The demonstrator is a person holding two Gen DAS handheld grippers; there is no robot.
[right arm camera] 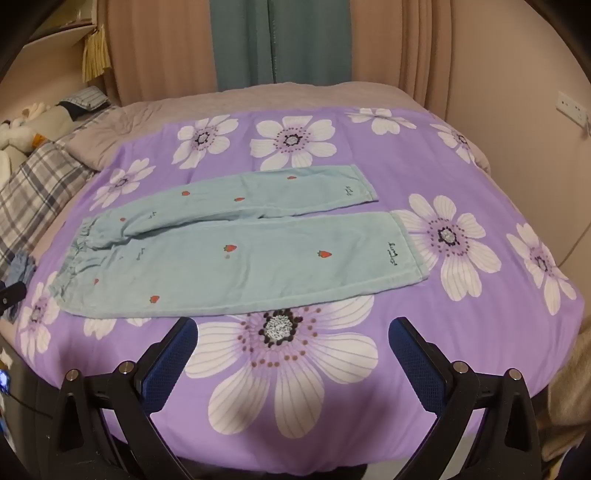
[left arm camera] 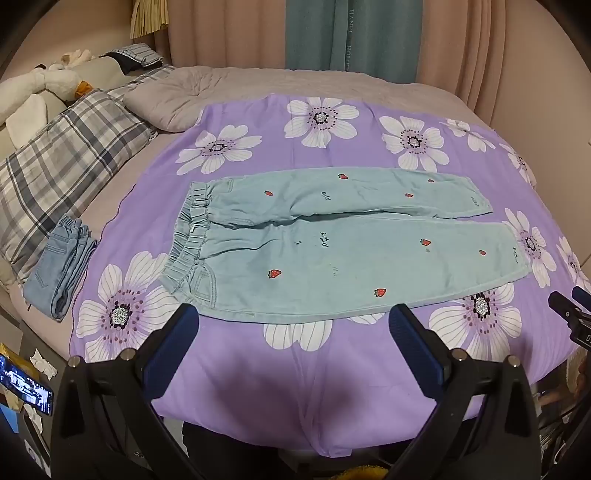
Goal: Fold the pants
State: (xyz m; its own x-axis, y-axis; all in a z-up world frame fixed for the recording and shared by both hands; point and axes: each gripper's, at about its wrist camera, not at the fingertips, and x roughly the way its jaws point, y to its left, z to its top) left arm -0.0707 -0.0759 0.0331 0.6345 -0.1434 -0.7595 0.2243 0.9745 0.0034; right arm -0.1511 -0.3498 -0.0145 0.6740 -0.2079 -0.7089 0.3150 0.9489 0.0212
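Note:
Light blue pants [left arm camera: 332, 243] with small red strawberries lie flat and spread out on a purple flowered sheet [left arm camera: 295, 369], waistband to the left, both legs pointing right. They also show in the right wrist view [right arm camera: 240, 254]. My left gripper [left arm camera: 293, 321] is open and empty, hovering just in front of the near leg's lower edge, close to the waist end. My right gripper [right arm camera: 291, 332] is open and empty, in front of the near leg toward the cuff end. Part of the right gripper shows at the right edge of the left wrist view [left arm camera: 570, 306].
A folded pair of blue jeans [left arm camera: 59, 273] lies at the left of the sheet. Plaid pillows [left arm camera: 62, 173] and plush toys [left arm camera: 48, 88] lie at the far left. Curtains [left arm camera: 351, 33] hang behind the bed. A phone [left arm camera: 26, 387] sits at the lower left.

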